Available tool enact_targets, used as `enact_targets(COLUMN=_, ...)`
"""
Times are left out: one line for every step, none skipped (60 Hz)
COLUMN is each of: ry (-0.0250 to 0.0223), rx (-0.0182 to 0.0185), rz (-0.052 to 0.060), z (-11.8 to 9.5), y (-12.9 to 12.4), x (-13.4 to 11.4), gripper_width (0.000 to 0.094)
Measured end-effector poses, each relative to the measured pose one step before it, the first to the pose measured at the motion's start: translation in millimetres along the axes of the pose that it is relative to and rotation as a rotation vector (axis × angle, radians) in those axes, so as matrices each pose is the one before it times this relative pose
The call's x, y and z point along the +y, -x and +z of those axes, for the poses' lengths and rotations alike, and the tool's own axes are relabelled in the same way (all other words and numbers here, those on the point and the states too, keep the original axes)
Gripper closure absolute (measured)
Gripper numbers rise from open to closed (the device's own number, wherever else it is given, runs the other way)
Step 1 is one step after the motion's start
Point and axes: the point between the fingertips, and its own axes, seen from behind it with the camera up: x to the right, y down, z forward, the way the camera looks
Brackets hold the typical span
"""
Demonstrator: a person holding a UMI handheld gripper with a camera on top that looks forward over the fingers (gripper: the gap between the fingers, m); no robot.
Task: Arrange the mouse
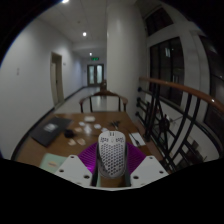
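A white mouse (pixel 111 155) with a honeycomb-perforated shell stands upright between my two fingers, held up above a wooden table (pixel 62 150). My gripper (pixel 111 166) is shut on it: the purple pads (pixel 90 159) press on both of its sides. The white finger bodies spread out to either side below the mouse. The lower end of the mouse is hidden at the bottom of the view.
On the table beyond the mouse lie a dark laptop or mat (pixel 52 128), papers (pixel 137 139) and small items. A wooden chair (pixel 103 99) stands at the far end. A railing (pixel 175 110) runs along the right, a corridor with a door (pixel 95 73) lies ahead.
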Motion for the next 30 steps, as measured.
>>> enact_targets(ry=-0.02093, rx=-0.00661, rz=0.0061, z=-9.6, y=11.27, x=-8.0, gripper_width=0.0544)
enact_targets(ry=-0.01966, rx=-0.01037, rz=0.003, z=-8.78, y=12.13, x=-6.94, gripper_width=0.0541)
enact_targets(ry=-0.01702, rx=-0.01237, rz=0.001, z=-8.17, y=12.95, x=-5.26, gripper_width=0.0534)
enact_targets(ry=-0.01477, rx=-0.01358, rz=0.0011, z=-3.75, y=11.37, x=-4.0, gripper_width=0.0533)
enact_targets(ry=-0.00962, rx=-0.01326, rz=0.0004, z=-5.25, y=12.98, x=-5.5, gripper_width=0.0533)
enact_targets(ry=-0.00673, rx=-0.01294, rz=-0.0034, z=-4.78, y=12.88, x=-0.69, gripper_width=0.0532)
enact_targets(ry=-0.00305, rx=-0.0118, rz=-0.0049, z=-4.08, y=12.78, x=1.02, gripper_width=0.0531)
enact_targets(ry=0.00084, rx=-0.00977, rz=-0.0044, z=-3.25, y=11.62, x=2.8, gripper_width=0.0528)
enact_targets(ry=0.00507, rx=-0.00865, rz=-0.0041, z=-1.37, y=10.78, x=5.05, gripper_width=0.0529)
enact_targets(ry=0.00953, rx=-0.00917, rz=-0.0042, z=-0.69, y=10.9, x=6.68, gripper_width=0.0526)
enact_targets(ry=0.01217, rx=-0.00978, rz=-0.0044, z=0.36, y=10.54, x=7.67, gripper_width=0.0528)
enact_targets(ry=0.01558, rx=-0.01068, rz=-0.006, z=1.38, y=10.73, x=9.43, gripper_width=0.0527)
enact_targets(ry=0.0173, rx=-0.00996, rz=-0.0061, z=4.95, y=8.44, x=16.17, gripper_width=0.0526)
enact_targets(ry=0.02331, rx=-0.0094, rz=-0.0051, z=3.62, y=8.41, x=10.57, gripper_width=0.0526)
enact_targets(ry=0.02741, rx=-0.00604, rz=-0.0036, z=9.4, y=4.76, x=9.16, gripper_width=0.0526)
enact_targets(ry=0.02538, rx=-0.00382, rz=-0.0061, z=4.8, y=5.52, x=11.75, gripper_width=0.0527)
enact_targets(ry=0.02206, rx=-0.00092, rz=-0.0066, z=4.99, y=3.7, x=10.05, gripper_width=0.0526)
enact_targets(ry=0.01877, rx=0.00218, rz=-0.0071, z=4.96, y=2.97, x=8.83, gripper_width=0.0525)
enact_targets(ry=0.01654, rx=0.00439, rz=-0.0085, z=4.69, y=2.04, x=8.18, gripper_width=0.0524)
enact_targets(ry=0.01366, rx=0.00646, rz=-0.0082, z=4.21, y=1.27, x=7.44, gripper_width=0.0526)
enact_targets(ry=0.00897, rx=0.00789, rz=-0.0083, z=1.48, y=0.87, x=9.55, gripper_width=0.0527)
enact_targets(ry=0.00866, rx=0.01028, rz=-0.0055, z=5.49, y=0.09, x=7.54, gripper_width=0.0525)
enact_targets(ry=0.00713, rx=0.00701, rz=-0.0016, z=3.48, y=0.54, x=4.27, gripper_width=0.0526)
enact_targets(ry=0.0036, rx=0.00174, rz=-0.0028, z=3.94, y=0.57, x=3.65, gripper_width=0.0526)
enact_targets(ry=0.00089, rx=-0.0039, rz=-0.0039, z=3.2, y=1.6, x=2.9, gripper_width=0.0529)
enact_targets(ry=0.00026, rx=-0.00741, rz=-0.0041, z=2.95, y=2.07, x=2.3, gripper_width=0.0534)
enact_targets(ry=0.00365, rx=-0.00909, rz=-0.002, z=-0.83, y=0.84, x=2.5, gripper_width=0.054)
enact_targets(ry=0.00814, rx=-0.00461, rz=0.0002, z=3.12, y=0.75, x=4.57, gripper_width=0.0543)
enact_targets(ry=0.01286, rx=-0.00126, rz=0.0041, z=2.06, y=0.38, x=4.5, gripper_width=0.0545)
enact_targets(ry=0.01411, rx=-0.00025, rz=0.0059, z=1.87, y=0.0, x=4.74, gripper_width=0.0548)
